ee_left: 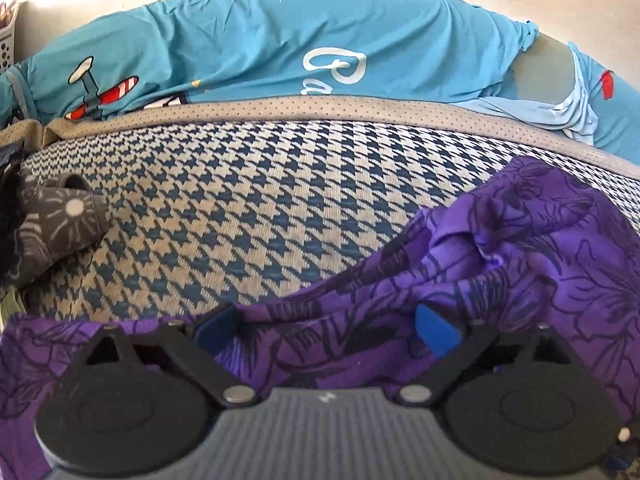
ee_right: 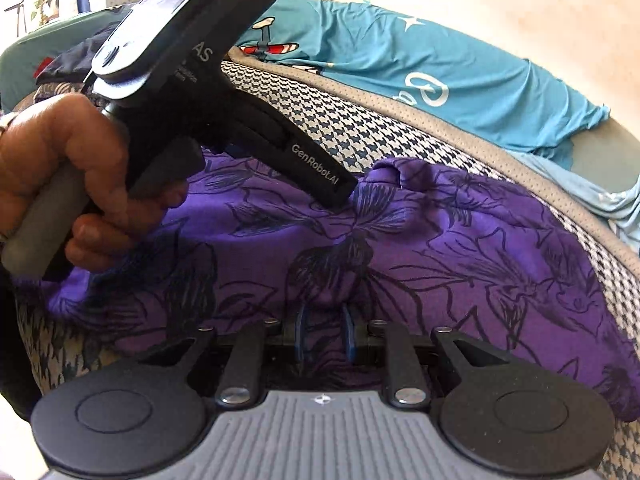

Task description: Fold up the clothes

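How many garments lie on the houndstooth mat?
2: the purple floral garment under both hand-held grippers, and a grey patterned garment at the left wrist view's left edge. More may be hidden beyond it.

1 purple garment (ee_right: 400, 240), 1 blue sheet (ee_left: 280, 48), 2 grippers, 1 hand (ee_right: 68, 168).

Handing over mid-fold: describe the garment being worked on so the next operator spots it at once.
On the houndstooth mattress, below the turquoise cartoon sheet, lies the purple garment. Its dark outlined flowers set it apart from the grey floral cloth.
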Demonstrator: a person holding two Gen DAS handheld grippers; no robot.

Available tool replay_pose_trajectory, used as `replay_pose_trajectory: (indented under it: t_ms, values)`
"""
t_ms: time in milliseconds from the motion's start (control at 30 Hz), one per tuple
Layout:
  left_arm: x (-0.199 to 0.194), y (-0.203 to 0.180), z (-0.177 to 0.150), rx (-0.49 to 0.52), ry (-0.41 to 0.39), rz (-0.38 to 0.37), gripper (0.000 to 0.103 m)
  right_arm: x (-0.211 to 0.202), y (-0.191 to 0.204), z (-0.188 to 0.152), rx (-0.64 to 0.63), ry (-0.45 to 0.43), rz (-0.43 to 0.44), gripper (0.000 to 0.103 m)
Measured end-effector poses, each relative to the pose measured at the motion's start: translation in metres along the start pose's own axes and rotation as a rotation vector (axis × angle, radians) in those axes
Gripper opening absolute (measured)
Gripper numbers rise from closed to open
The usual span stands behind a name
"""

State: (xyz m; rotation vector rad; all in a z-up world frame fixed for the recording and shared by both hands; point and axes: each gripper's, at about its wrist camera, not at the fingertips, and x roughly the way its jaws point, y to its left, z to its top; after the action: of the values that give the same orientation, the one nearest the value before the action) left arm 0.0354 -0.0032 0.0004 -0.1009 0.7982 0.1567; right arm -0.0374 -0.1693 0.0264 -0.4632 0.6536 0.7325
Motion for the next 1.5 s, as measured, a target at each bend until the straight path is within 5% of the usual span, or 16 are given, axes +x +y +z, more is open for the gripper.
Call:
replay_pose_trajectory:
  t_ms: [800, 1033, 1500]
  values:
    - [0.028, 0.015, 0.011, -0.068, -0.011, 0.040, 0.103, -0.033, -0.014, -0.027, 0.063, 0.042, 0.159, 0.020]
    - [0.013, 0.018, 0.017, -0.101, 0.018, 0.056, 0.102, -0.043, -0.020, -0.018, 0.119, -0.052, 0.147, 0.019]
    - [-0.016, 0.004, -0.004, 0.073, 0.071, 0.034, 0.102, -0.021, -0.001, 0.007, 0.081, -0.121, 0.104, 0.020]
